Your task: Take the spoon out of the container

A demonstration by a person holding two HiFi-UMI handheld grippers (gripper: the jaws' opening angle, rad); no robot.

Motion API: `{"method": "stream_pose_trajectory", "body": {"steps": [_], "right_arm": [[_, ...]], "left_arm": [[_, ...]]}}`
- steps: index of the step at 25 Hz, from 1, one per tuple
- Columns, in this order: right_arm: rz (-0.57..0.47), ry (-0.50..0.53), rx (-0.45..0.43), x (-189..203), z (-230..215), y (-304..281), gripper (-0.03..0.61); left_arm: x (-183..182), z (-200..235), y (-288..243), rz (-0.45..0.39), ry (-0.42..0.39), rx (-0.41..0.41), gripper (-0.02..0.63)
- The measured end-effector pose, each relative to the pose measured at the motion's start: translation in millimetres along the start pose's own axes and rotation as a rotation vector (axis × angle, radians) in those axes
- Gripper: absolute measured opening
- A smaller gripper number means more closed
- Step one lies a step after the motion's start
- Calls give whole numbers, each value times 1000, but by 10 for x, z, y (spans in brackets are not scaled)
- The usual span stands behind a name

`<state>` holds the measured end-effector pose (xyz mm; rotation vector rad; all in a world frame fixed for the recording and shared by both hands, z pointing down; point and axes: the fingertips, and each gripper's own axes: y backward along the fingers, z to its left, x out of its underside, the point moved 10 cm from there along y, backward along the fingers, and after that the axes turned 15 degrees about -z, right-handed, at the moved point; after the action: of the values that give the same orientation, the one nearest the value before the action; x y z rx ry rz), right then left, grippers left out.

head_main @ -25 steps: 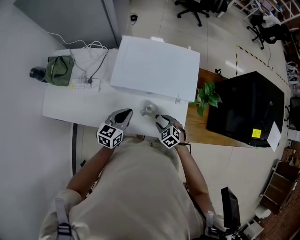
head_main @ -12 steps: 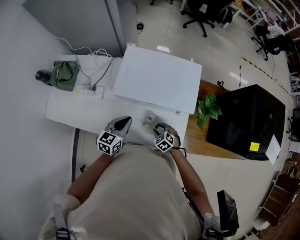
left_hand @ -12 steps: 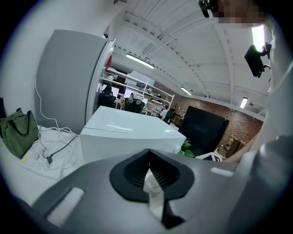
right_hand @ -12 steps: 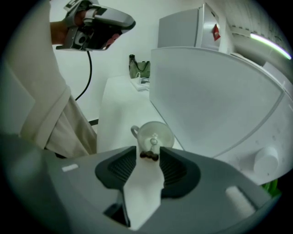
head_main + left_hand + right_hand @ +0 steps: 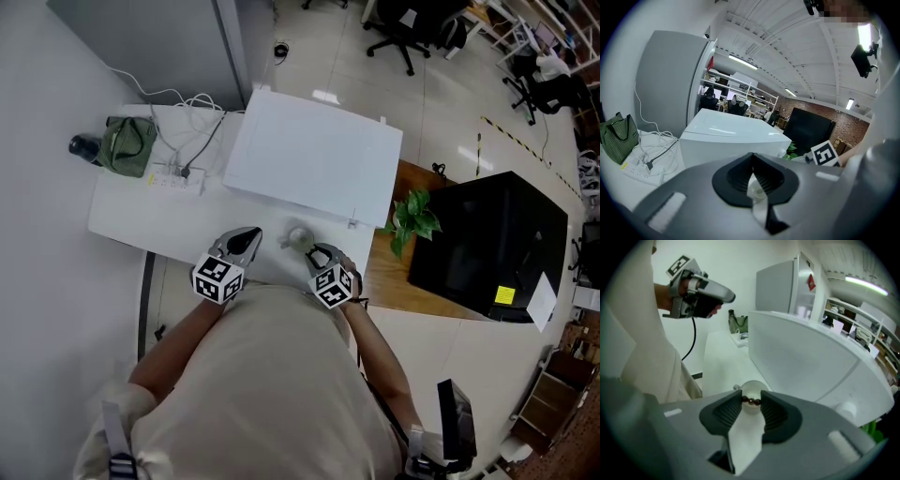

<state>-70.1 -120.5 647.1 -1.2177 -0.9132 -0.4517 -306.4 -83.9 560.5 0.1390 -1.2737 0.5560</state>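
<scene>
Found the container (image 5: 298, 238) standing on the white bench (image 5: 122, 220), near its front edge and just in front of a large white box (image 5: 314, 155). Logged the right hand-held gripper (image 5: 318, 252) just beside the container, jaws closing. Made out in the right gripper view a dark, beaded stretch of the spoon (image 5: 751, 401) spanning the gap between the jaw tips, directly over the container's rounded top; could not confirm a firm pinch. Noted the left hand-held gripper (image 5: 248, 237) held apart from the container on its other side, jaws pressed together at the tips. Recorded a green bag (image 5: 127, 142) and a power strip (image 5: 173, 180) at the bench's far left.
</scene>
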Motion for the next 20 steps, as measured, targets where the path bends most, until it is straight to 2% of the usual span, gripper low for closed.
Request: {"method": "stream_pose_trajectory", "body": {"steps": [8,13,20], "right_arm": [[-147,-68,133,-339,-190,672,126],[-126,-101,200,-140,-336,732,126],[-84,-126,229,186,-422,532,126]], "left_arm": [[34,-45,-40,7,-3,27,-11],[30,-92,-60,16,-16,43,-11],[48,-112,-14,31,-29,45,-11]]}}
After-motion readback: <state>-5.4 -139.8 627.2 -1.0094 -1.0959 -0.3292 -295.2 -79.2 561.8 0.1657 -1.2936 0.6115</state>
